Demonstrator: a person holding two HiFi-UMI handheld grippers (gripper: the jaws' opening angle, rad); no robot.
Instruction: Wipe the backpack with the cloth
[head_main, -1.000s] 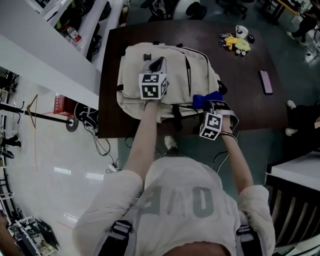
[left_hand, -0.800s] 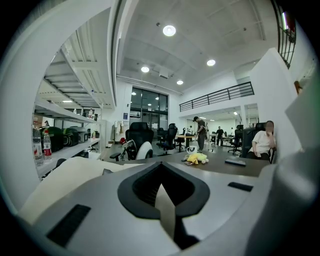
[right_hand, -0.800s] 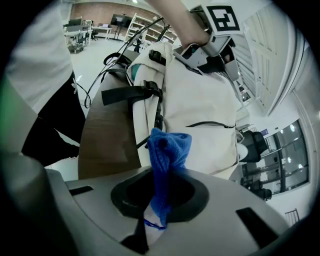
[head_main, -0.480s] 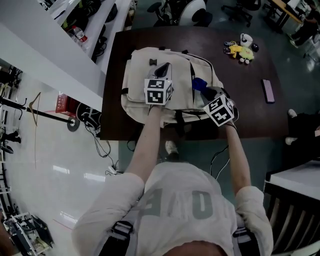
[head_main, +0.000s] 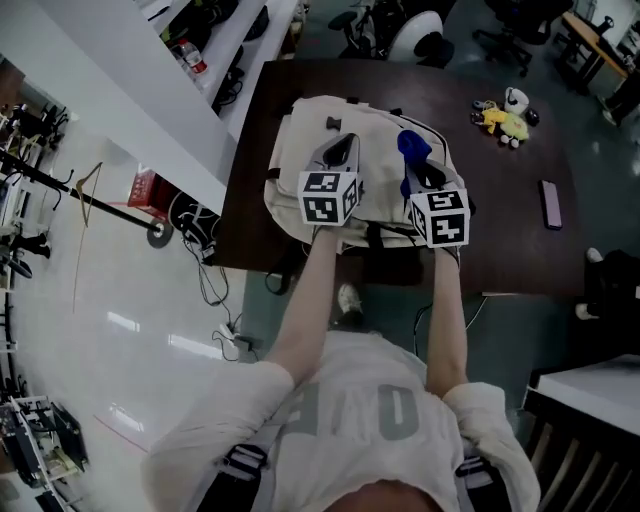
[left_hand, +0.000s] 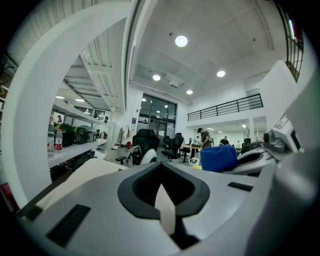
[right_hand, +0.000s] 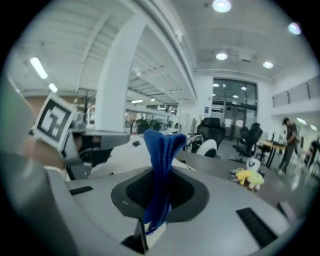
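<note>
While the left hand-held gripper pinches the backpack at frame centre, the right hand-held gripper clamps the cloth, so wiping seems underway; next, press and sweep.

A yellow toy sits near the table's far right corner. A pink slab lies by its right edge.

right gripper moves off the backpack's near edge and up across its top, away from the person, blue cloth carried along in its jaws, now toward the far right side, level with the left gripper
</note>
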